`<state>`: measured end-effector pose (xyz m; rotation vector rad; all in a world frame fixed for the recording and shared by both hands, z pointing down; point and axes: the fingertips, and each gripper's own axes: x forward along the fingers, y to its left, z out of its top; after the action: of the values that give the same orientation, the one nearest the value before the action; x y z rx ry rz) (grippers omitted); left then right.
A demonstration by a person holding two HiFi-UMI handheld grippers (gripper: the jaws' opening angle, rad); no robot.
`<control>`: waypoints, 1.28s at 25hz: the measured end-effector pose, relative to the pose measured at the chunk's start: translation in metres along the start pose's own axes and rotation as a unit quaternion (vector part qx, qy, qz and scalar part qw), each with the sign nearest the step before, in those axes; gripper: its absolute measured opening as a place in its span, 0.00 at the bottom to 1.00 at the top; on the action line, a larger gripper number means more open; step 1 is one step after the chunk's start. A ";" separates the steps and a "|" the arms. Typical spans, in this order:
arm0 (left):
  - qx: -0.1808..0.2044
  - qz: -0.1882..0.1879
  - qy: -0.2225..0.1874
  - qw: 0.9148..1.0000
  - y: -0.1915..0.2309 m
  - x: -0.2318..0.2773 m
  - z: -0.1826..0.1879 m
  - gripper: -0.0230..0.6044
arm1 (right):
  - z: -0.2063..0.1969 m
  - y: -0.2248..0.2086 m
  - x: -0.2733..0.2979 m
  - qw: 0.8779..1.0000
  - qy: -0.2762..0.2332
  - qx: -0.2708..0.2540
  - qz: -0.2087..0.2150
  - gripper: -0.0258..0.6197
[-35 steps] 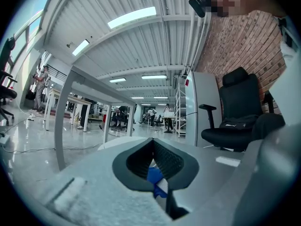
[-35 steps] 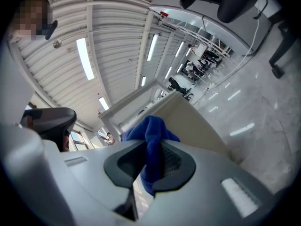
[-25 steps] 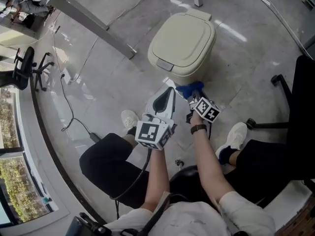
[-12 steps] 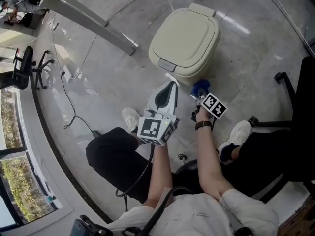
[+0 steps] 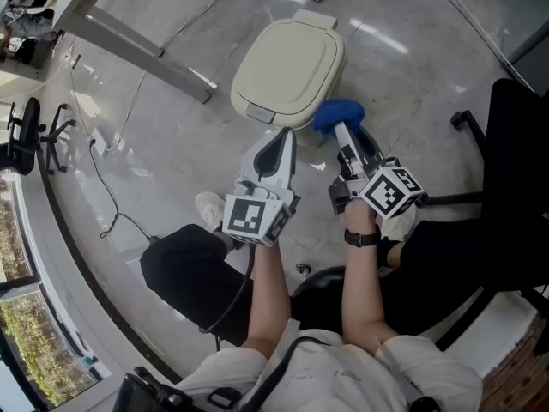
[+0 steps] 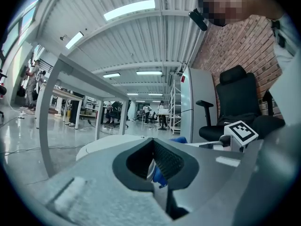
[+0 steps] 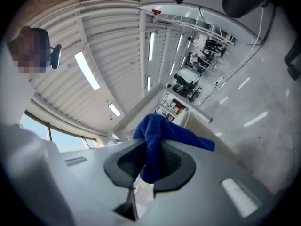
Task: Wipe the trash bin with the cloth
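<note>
— Where does the head view sit?
— Above the seated person (image 5: 283,376), facing steeply down at the grey polished floor (image 5: 412,67). The cream lidded plastic trash bin (image 5: 287,67) lies well below it.
— And the gripper views?
— Each rides close behind its own fingers (image 6: 171,161). The left looks low and level, and the right is rolled sideways. All three share the bunched blue cloth (image 5: 337,114); the left and head views share the bin.

The near wall of the trash bin (image 5: 287,67) hides behind the left tongs (image 5: 287,140) (its lid alone shows); the chair (image 5: 523,144) runs off the edge.
</note>
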<state>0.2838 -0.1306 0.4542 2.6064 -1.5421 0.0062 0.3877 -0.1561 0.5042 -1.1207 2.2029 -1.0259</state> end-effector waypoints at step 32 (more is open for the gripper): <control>-0.008 -0.081 -0.001 0.997 -0.034 0.059 0.022 0.04 | -0.070 -0.156 0.007 0.973 0.034 0.188 -0.127 0.10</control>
<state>0.3410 -0.1680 0.4329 2.7107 -1.3215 -0.0241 0.4115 -0.1936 0.6691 -1.2186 1.8345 -1.5343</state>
